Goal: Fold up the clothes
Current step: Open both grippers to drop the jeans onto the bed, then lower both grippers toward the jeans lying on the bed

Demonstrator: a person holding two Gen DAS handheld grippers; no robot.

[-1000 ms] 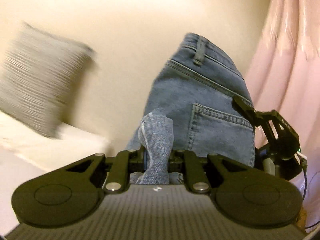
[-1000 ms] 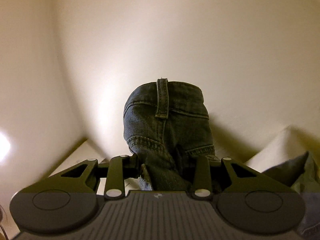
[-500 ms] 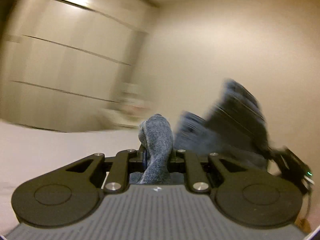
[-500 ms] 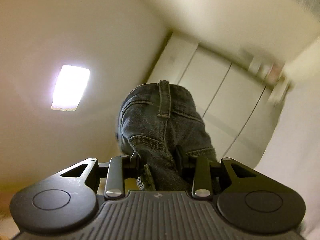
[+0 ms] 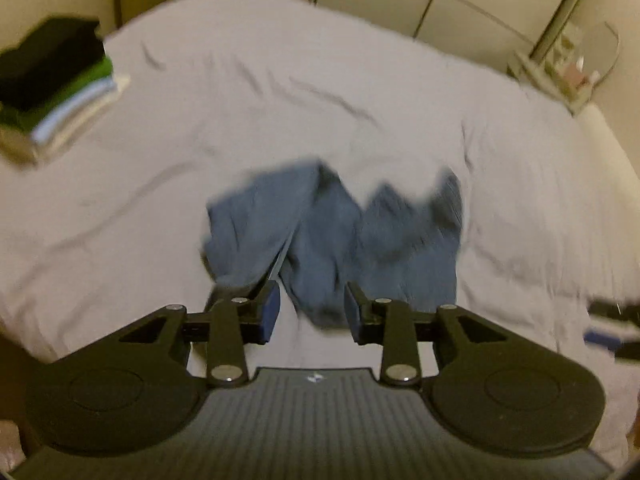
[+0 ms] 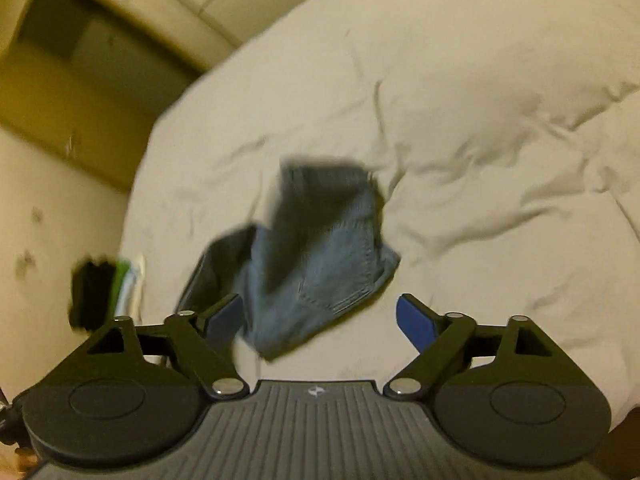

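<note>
Blue jeans (image 5: 332, 240) show as a crumpled, motion-blurred heap over the white bed sheet (image 5: 240, 100). My left gripper (image 5: 311, 314) points down at them, its jaws opening. The jeans' lower tip hangs in the gap, and neither blue pad presses on it. In the right wrist view the jeans (image 6: 316, 256) look loose and blurred, back pocket showing. My right gripper (image 6: 320, 322) is spread wide and still opening. The denim's lower end lies between its fingers near the left one, and nothing is gripped. I cannot tell whether the jeans have landed on the sheet (image 6: 480, 120).
A stack of folded clothes (image 5: 52, 92), black on top with green and pale layers, sits at the bed's far left corner; it is also in the right wrist view (image 6: 104, 292). Wardrobe doors (image 5: 440, 0) and a small stand (image 5: 560, 68) lie beyond the bed.
Both grippers swung from facing the wall and ceiling down toward the bed. Each was shut on the jeans; both have let go, and the jeans have dropped away.
</note>
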